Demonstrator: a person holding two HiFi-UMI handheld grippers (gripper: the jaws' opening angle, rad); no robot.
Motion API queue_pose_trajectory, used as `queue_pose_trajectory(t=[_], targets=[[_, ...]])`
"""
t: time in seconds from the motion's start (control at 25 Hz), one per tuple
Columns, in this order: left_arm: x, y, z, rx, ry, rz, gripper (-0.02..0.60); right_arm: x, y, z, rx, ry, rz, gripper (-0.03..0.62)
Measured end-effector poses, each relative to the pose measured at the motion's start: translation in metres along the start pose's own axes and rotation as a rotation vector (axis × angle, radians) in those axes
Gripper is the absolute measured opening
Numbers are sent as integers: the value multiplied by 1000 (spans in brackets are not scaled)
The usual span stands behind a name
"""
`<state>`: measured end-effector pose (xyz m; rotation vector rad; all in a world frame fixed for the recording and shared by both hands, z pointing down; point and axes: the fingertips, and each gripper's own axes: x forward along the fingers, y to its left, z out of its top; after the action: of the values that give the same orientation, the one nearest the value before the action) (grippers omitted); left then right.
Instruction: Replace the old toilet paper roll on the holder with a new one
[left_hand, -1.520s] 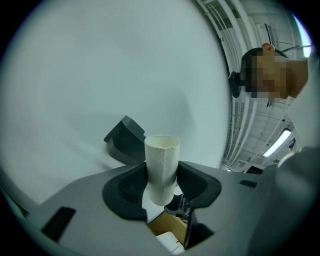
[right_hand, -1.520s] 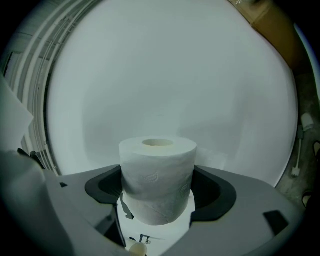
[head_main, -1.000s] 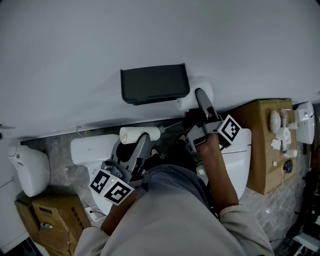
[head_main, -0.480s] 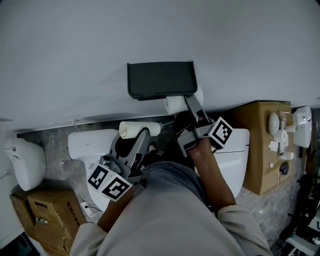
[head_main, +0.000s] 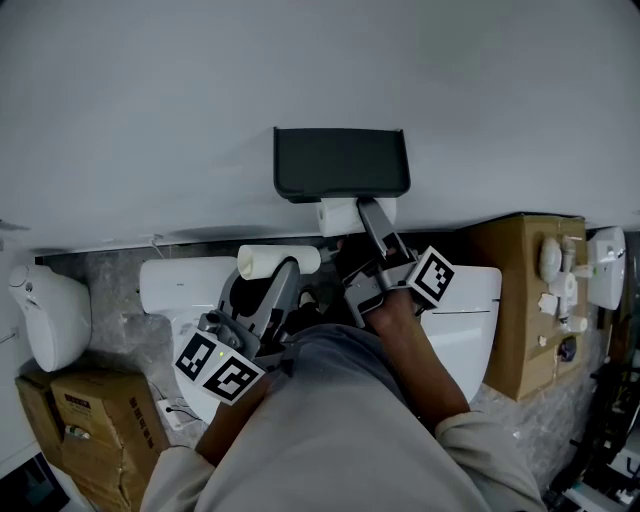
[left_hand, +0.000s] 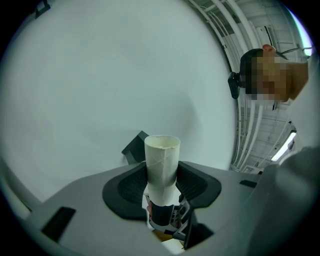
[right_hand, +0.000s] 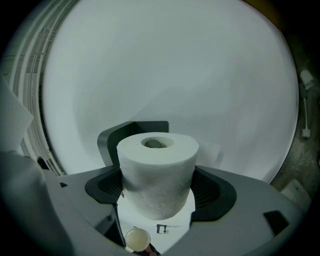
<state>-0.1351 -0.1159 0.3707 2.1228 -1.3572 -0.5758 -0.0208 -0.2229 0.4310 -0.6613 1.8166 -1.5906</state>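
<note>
Right tongs (head_main: 367, 222) pinch the new roll (right_hand: 157, 172) under the holder (head_main: 340, 162), left tongs (left_hand: 162, 186) pinch the empty tube (left_hand: 161, 157); a tilted approach could knock the roll loose.

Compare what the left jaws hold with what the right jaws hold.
1. The tube in the left gripper is bare and slim; the full roll in the right gripper is thick with paper.
2. In the head view the tube is off to the lower left of the black holder; the full roll is right at its lower edge.
Shared: both are pale cylinders gripped across their sides, hollow end showing.
</note>
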Motion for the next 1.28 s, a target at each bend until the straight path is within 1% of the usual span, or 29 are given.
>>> queue_pose_trajectory(t=[0.28, 0.48, 0.6, 0.8, 1.0, 1.16, 1.28], targets=[[-10, 4, 10, 7, -36, 30, 172, 12, 0, -27, -1, 62, -3, 419], [-15, 6, 17, 13, -59, 44, 172, 16, -1, -35, 5, 85, -14, 419], [-16, 9, 22, 15, -70, 46, 172, 16, 1, -37, -21, 102, -18, 419], [-12, 4, 34, 46, -78, 27, 172, 10, 5, -47, -22, 135, -15, 420], [-6, -1, 37, 70, -70, 8, 172, 1, 10, -54, -34, 180, -5, 420], [1, -9, 38, 72, -71, -15, 172, -17, 4, -60, -65, 225, -54, 419], [7, -14, 42, 89, -74, -29, 172, -31, -2, -65, -91, 252, -88, 419]])
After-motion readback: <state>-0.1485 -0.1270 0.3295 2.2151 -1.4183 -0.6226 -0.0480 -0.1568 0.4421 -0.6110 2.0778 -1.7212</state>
